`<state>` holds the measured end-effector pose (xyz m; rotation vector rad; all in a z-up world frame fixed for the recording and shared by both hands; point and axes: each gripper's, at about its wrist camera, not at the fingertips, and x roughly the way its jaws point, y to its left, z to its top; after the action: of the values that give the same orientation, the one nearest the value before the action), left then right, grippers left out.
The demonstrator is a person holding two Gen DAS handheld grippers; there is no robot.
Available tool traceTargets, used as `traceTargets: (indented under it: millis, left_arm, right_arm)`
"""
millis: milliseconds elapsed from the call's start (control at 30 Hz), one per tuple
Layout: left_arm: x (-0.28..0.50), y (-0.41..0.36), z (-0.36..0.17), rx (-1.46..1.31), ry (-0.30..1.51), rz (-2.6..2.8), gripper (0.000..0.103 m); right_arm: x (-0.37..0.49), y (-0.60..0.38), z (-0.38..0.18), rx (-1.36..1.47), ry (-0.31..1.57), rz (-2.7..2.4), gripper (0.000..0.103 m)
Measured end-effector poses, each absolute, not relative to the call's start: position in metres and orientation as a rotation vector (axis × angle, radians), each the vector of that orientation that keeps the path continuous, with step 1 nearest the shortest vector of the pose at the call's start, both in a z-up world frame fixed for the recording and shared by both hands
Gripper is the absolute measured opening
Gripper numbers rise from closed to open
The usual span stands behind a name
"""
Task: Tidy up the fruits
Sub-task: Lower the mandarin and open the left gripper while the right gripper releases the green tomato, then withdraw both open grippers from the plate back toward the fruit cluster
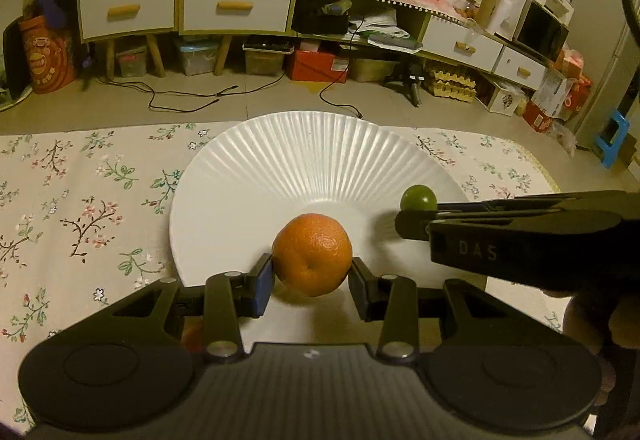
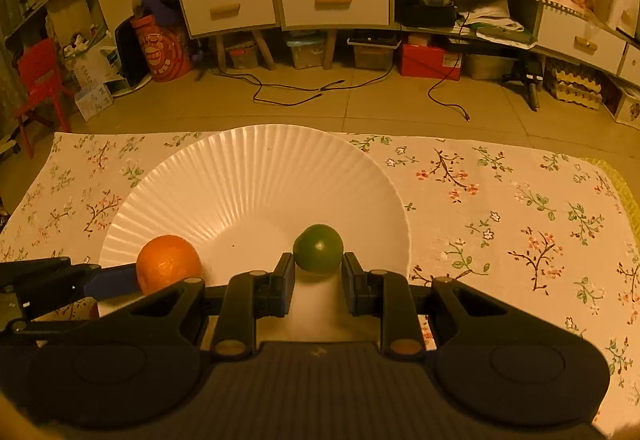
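Note:
A large white ribbed plate (image 1: 304,160) lies on the floral tablecloth; it also shows in the right wrist view (image 2: 256,176). My left gripper (image 1: 312,272) is shut on an orange (image 1: 312,254) and holds it over the plate's near rim. My right gripper (image 2: 318,268) is shut on a small green fruit (image 2: 318,248) over the plate's near right part. In the left wrist view the right gripper (image 1: 416,218) comes in from the right with the green fruit (image 1: 418,199). In the right wrist view the orange (image 2: 168,262) and the left gripper's fingers (image 2: 108,280) are at the left.
The floral tablecloth (image 2: 500,208) covers the table to the right and left (image 1: 80,200) of the plate. Beyond the far table edge are the floor with cables (image 2: 320,88), low cabinets with drawers (image 2: 332,0) and storage boxes.

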<state>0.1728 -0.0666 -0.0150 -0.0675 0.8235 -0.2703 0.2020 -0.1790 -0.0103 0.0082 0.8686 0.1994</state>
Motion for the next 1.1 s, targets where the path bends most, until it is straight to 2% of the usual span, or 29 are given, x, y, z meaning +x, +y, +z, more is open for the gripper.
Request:
traceTargets:
  millis: [333,433,500,567,767,933,1100]
  left_arm:
    - [0.174,-0.067,-0.014,-0.060,0.819,-0.271,0.036]
    - [0.170,-0.065,-0.011,-0.064,0.798,-0.285,0.040]
    - [0.166,-0.063,-0.008,-0.068,0.786,-0.301,0.048]
    - [0.162,-0.061,-0.004,-0.066,0.770,-0.307,0.053]
    - [0.147,-0.054,0.006,-0.065,0.738,-0.318,0.062]
    - [0.129,-0.049,0.012,-0.037,0.717,-0.319,0.067]
    - [0.109,-0.039,0.018,-0.015,0.701,-0.312,0.077]
  right_arm:
    - [0.205,-0.177,-0.010,-0.006,0.875,0.197,0.023]
    - [0.202,-0.178,-0.008,-0.003,0.872,0.199,0.025]
    - [0.198,-0.178,-0.005,-0.002,0.862,0.209,0.031]
    - [0.194,-0.178,-0.001,-0.003,0.854,0.217,0.044]
    - [0.180,-0.181,0.012,0.007,0.823,0.232,0.061]
    - [0.163,-0.183,0.018,0.033,0.815,0.243,0.066]
    - [0.145,-0.181,0.022,0.028,0.812,0.247,0.071]
